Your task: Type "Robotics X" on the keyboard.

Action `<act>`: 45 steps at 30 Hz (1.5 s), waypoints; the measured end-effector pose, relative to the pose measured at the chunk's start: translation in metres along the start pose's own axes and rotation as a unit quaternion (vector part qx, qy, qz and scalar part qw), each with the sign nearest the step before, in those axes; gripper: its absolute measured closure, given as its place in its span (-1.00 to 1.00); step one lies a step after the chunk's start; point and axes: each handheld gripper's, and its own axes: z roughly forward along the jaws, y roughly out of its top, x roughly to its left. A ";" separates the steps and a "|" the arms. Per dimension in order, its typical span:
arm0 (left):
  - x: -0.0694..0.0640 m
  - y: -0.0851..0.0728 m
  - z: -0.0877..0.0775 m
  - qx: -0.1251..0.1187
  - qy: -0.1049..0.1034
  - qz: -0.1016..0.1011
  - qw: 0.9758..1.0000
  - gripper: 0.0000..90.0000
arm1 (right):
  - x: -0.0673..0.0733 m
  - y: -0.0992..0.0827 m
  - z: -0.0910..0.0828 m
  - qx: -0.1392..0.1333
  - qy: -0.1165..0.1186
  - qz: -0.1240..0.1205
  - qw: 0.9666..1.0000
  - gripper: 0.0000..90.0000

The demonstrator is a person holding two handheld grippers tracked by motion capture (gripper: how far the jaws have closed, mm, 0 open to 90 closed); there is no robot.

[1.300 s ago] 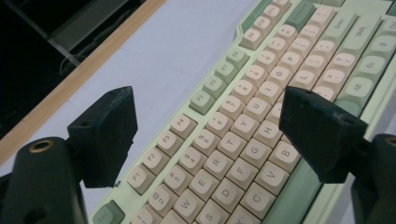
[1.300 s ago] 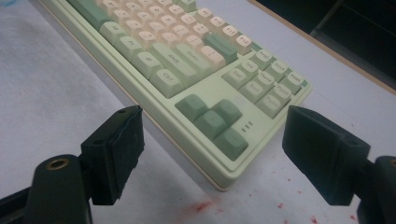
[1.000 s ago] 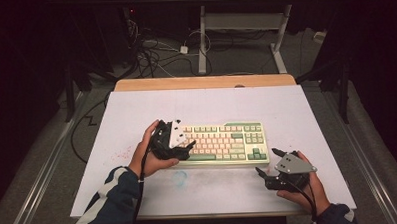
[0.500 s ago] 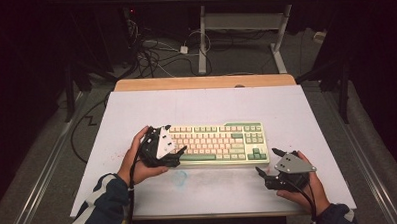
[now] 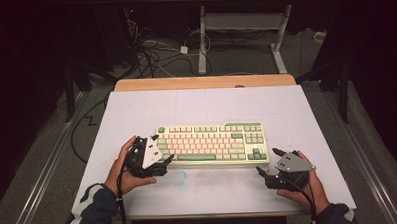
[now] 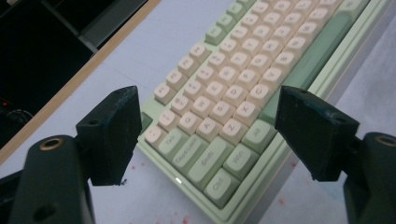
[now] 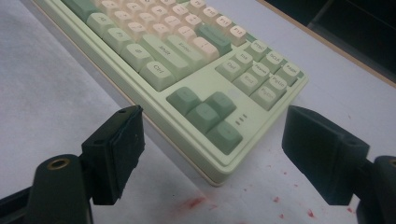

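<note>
A pale green keyboard (image 5: 211, 143) with pink and green keys lies flat in the middle of the white table (image 5: 201, 109). My left gripper (image 5: 161, 149) stands open at the keyboard's front left corner (image 6: 219, 154), its jaws spread on either side of that corner with nothing held. My right gripper (image 5: 268, 162) is open too, just off the front right corner (image 7: 205, 126) of the keyboard, jaws wide apart and a little short of it. A hand holds each gripper from below.
A faint bluish smudge (image 5: 179, 178) marks the table in front of the keyboard, and red specks (image 7: 196, 203) dot the surface near its right corner. A wooden strip (image 5: 205, 82) edges the far side. Cables (image 5: 154, 48) and a desk frame (image 5: 243, 25) lie on the floor beyond.
My left gripper has slid left and toward the near edge, from over the keyboard's left keys to its front left corner. The right gripper has stayed put.
</note>
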 end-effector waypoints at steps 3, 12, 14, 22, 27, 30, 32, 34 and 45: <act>0.002 -0.005 -0.006 -0.002 0.006 -0.004 1.000 -0.52 | 0.000 0.000 0.000 0.001 0.000 0.000 1.000 -0.51; 0.009 -0.026 -0.022 0.011 0.022 -0.030 0.999 -0.52 | 0.000 0.000 0.002 0.000 0.002 0.006 1.000 -0.50; 0.011 -0.031 -0.025 0.017 0.028 -0.030 0.999 -0.53 | 0.000 0.001 0.002 0.000 0.003 0.007 1.000 -0.50; 0.012 -0.040 -0.042 0.027 0.036 -0.041 0.998 -0.53 | 0.001 0.012 0.007 -0.004 -0.002 0.006 1.000 -0.38; 0.014 -0.039 -0.040 0.027 0.040 -0.051 0.998 -0.53 | 0.005 0.026 0.015 -0.008 0.033 0.006 0.999 -0.05; 0.014 -0.040 -0.039 0.032 0.039 -0.046 0.998 -0.53 | 0.008 0.035 0.025 -0.012 0.054 0.004 0.998 0.32; 0.014 -0.040 -0.038 0.031 0.039 -0.047 0.998 -0.53 | 0.010 0.043 0.032 -0.011 0.061 0.001 0.998 0.49; 0.014 -0.040 -0.038 0.033 0.039 -0.047 0.998 -0.53 | 0.013 0.053 0.040 -0.011 0.079 -0.008 0.997 0.70; 0.016 -0.041 -0.037 0.038 0.041 -0.048 0.997 -0.53 | 0.025 0.102 0.098 0.015 0.101 -0.029 0.994 1.00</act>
